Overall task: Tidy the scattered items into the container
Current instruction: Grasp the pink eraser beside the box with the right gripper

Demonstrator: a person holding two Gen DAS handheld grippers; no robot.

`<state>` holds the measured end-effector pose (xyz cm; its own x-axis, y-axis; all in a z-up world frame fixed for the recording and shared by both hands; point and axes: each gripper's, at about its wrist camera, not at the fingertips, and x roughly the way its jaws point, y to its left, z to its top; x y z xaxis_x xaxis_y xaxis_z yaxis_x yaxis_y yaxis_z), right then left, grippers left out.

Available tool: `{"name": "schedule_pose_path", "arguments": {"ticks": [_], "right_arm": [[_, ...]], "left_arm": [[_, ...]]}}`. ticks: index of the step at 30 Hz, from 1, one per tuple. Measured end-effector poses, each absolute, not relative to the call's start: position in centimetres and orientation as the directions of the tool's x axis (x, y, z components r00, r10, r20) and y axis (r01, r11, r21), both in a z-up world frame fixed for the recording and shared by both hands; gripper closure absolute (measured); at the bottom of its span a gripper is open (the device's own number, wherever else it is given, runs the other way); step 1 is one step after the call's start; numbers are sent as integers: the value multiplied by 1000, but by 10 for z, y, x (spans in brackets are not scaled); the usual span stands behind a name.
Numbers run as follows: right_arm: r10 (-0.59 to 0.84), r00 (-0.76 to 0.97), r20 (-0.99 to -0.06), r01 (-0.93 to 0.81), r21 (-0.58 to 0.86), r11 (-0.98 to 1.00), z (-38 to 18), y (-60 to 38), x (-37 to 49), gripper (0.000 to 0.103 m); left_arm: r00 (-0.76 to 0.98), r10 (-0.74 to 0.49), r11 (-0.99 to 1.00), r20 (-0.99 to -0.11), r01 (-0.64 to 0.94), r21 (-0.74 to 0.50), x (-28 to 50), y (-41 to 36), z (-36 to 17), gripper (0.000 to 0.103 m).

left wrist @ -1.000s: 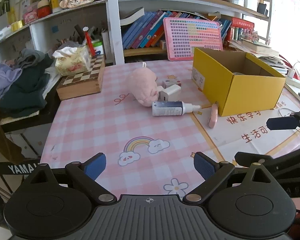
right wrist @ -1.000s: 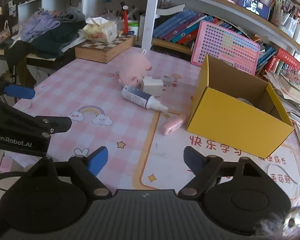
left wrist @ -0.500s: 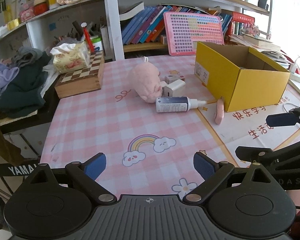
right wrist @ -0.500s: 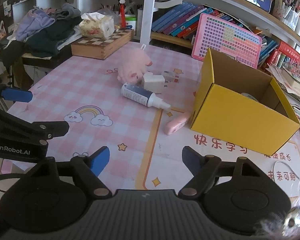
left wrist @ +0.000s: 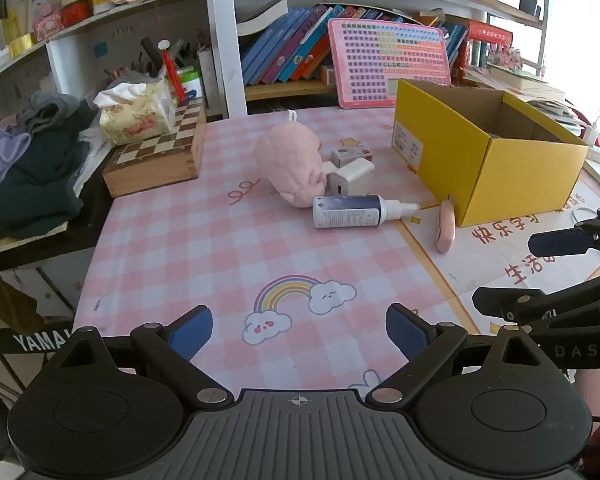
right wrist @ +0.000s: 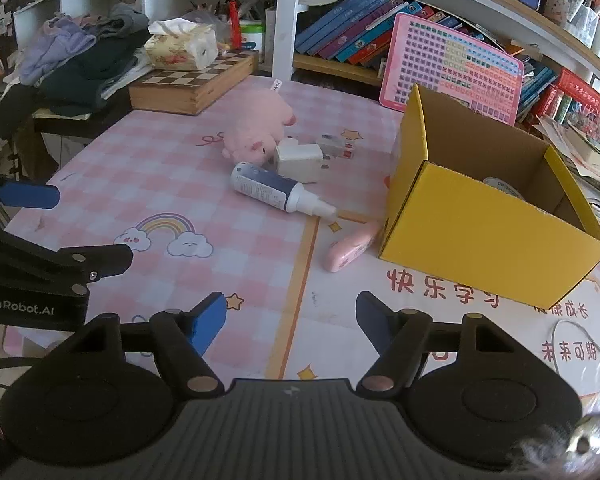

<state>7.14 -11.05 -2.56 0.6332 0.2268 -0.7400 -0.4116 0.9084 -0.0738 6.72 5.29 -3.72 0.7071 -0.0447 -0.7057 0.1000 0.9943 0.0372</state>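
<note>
A yellow cardboard box (left wrist: 488, 168) (right wrist: 480, 216) stands open at the right of the table; a roll of tape shows inside it in the right wrist view. Beside it lie a pink plush pig (left wrist: 290, 164) (right wrist: 258, 128), a white charger (left wrist: 350, 176) (right wrist: 300, 158), a small boxed item (left wrist: 352, 155) (right wrist: 334, 145), a blue-and-white spray bottle (left wrist: 354, 211) (right wrist: 274, 192) and a pink oblong case (left wrist: 445, 226) (right wrist: 350, 246). My left gripper (left wrist: 299, 330) is open and empty, well short of the items. My right gripper (right wrist: 290, 322) is open and empty, near the pink case.
A wooden chessboard box (left wrist: 160, 156) with a tissue pack (left wrist: 134, 112) sits at the back left. Clothes (left wrist: 28, 168) pile beyond the table's left edge. A pink chart (left wrist: 388, 62) leans against the bookshelf behind the box. Each gripper shows in the other's view.
Both grippers have moved forward toward the items, which now look larger and nearer. Both stayed open. The items have not moved.
</note>
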Motion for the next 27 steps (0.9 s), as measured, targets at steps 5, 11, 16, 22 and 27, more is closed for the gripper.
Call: {"name": "schedule_pose_path", "arguments": {"ticks": [5,11,16,22,27], "right_arm": [[228,633,-740,-423,-84,902,-28,-112,77,42],[230,621,-749,-416,-67,907,-33,-116,93,56],[233,623,-747,-426,-73,902,-36,-111,103,56],[207,628,-750,-403,-86,911,-43,-106,118,56],[191,617,-764,-355,-54,933,-51,-106,133,55]], "left_arm": [[700,-47,994,-713,102,36,74,48,-41,8],[702,-37,993,-711,106,53,85,42,-42,9],[700,-35,991,-713,118,67,95,37,-44,9],[697,-5,990,-717,106,96,103,37,-48,8],[693,9,991,-721,88,97,107,41,-50,8]]}}
